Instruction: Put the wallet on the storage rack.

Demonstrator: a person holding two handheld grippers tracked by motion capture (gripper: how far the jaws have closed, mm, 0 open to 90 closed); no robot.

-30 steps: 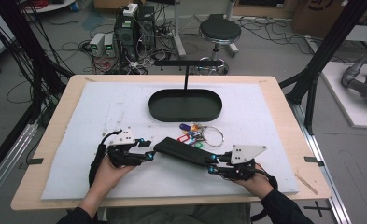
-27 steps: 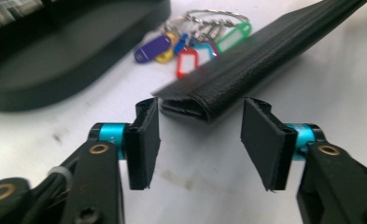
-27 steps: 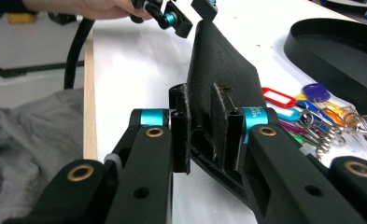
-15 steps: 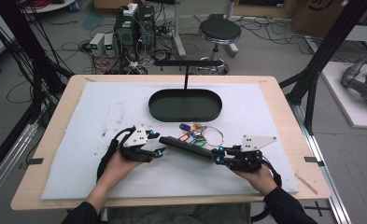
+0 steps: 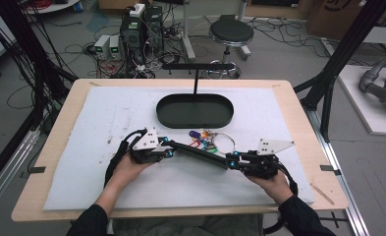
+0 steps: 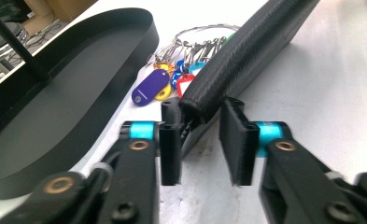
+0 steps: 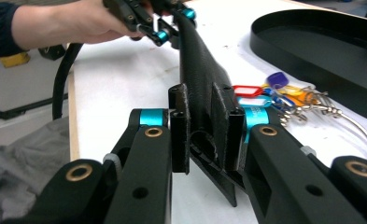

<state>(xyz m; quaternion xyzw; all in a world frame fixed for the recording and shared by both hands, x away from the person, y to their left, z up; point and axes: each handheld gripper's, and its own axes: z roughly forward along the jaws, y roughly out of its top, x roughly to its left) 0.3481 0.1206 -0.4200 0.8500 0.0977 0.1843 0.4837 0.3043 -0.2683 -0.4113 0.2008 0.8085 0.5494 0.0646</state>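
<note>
Hand-held gripper on my right (image 7: 208, 135) is pinching one end of a long black pouch (image 5: 196, 153), its pads pressed flat on both faces, while my left hand-held gripper (image 6: 202, 140) has just been closing on the other end; there the rounded seam sits between the jaws, touching the left pad, with a gap on the right, so I count it as not yet clamped. Strung between my two hands, the pouch hangs just above the desk (image 5: 97, 123), and it looks light, soft and textured, so I expect it to sag and twist rather than slip. Its stitched edge seems the firmest place to grip. Just behind it lies a bunch of keys with coloured tags (image 5: 207, 141) on a wire ring, and beyond that a black oval tray (image 5: 194, 120).
</note>
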